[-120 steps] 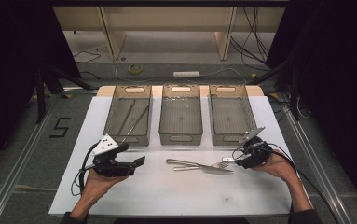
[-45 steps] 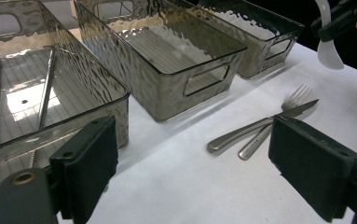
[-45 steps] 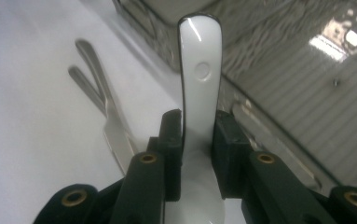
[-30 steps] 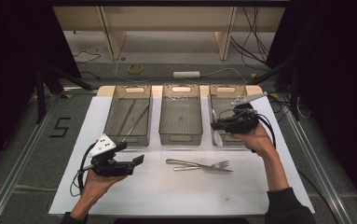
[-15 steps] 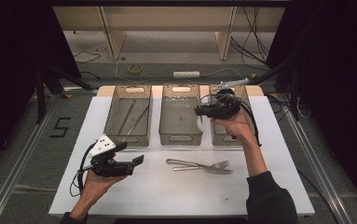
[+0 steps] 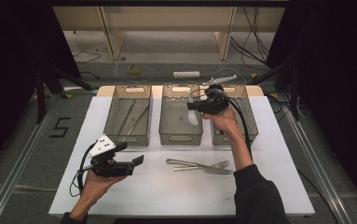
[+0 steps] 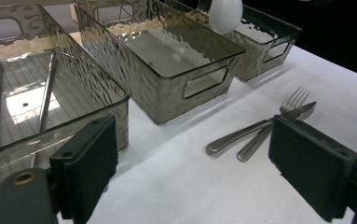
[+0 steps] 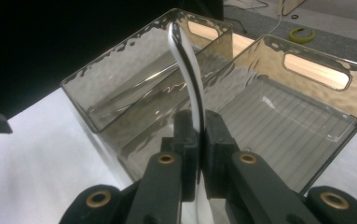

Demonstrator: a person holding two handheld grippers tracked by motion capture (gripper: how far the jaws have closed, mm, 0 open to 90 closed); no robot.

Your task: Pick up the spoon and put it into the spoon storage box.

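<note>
White spoon (image 8: 188, 70) is pinched tight in my right gripper (image 8: 201, 140), held above the middle bin (image 6: 181, 114). My left gripper (image 7: 199, 172) is wide apart w/ nothing in it, low over the table (image 6: 167, 191), near fork (image 6: 204, 164) & knife (image 6: 216, 170).

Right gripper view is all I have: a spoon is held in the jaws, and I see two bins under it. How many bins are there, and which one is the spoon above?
Observer: There are three in a row. The spoon is in the air over the middle bin.
Operator: What lies on the table?
Observer: A fork and a knife, side by side on the table, on the person's side of that bin.
Operator: And the other hand-held gripper?
Observer: The left hand-held gripper is open, above the table's near left part.
</note>
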